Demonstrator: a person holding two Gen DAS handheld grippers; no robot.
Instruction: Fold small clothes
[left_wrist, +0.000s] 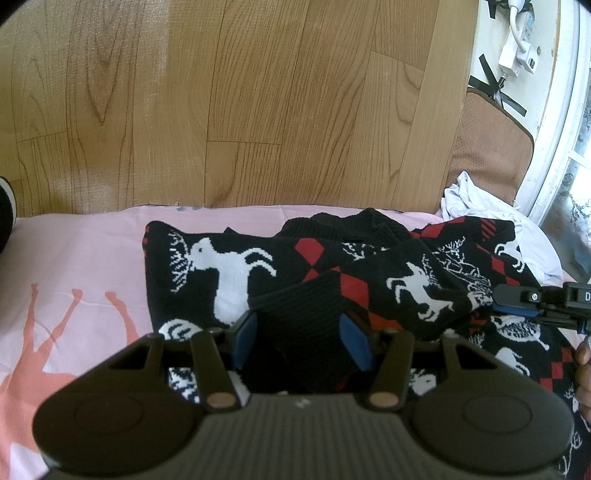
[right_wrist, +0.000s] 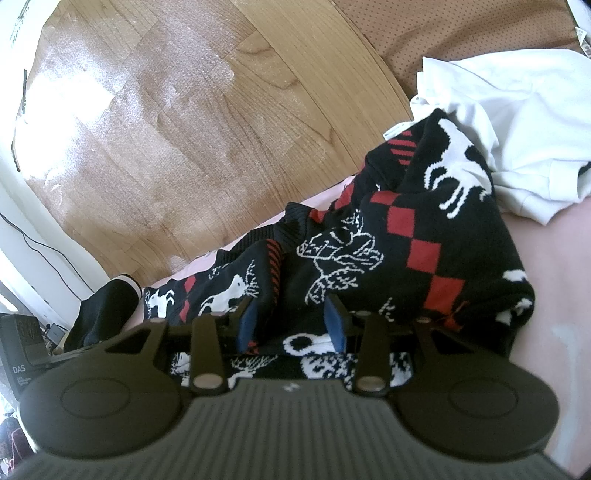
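A black knit sweater (left_wrist: 229, 266) with white reindeer and red diamonds lies bunched on a pink sheet (left_wrist: 74, 251). My left gripper (left_wrist: 299, 343) is shut on its ribbed black sleeve cuff (left_wrist: 303, 314), which fills the gap between the blue pads (left_wrist: 245, 339). In the right wrist view, my right gripper (right_wrist: 291, 325) is shut on a raised fold of the same sweater (right_wrist: 406, 221), dark knit packed between its pads (right_wrist: 336, 325). The right gripper (left_wrist: 495, 302) also shows at the sweater's right side in the left wrist view, with a person's fingers (left_wrist: 583, 354) behind it.
A crumpled white garment (right_wrist: 517, 110) lies against the sweater's far right corner, next to a brown cushion (left_wrist: 487, 140). Wooden floor (left_wrist: 258, 92) starts just past the sheet's far edge. A black item with a white band (right_wrist: 107, 306) sits at the left. A power strip (left_wrist: 517, 48) hangs on the wall.
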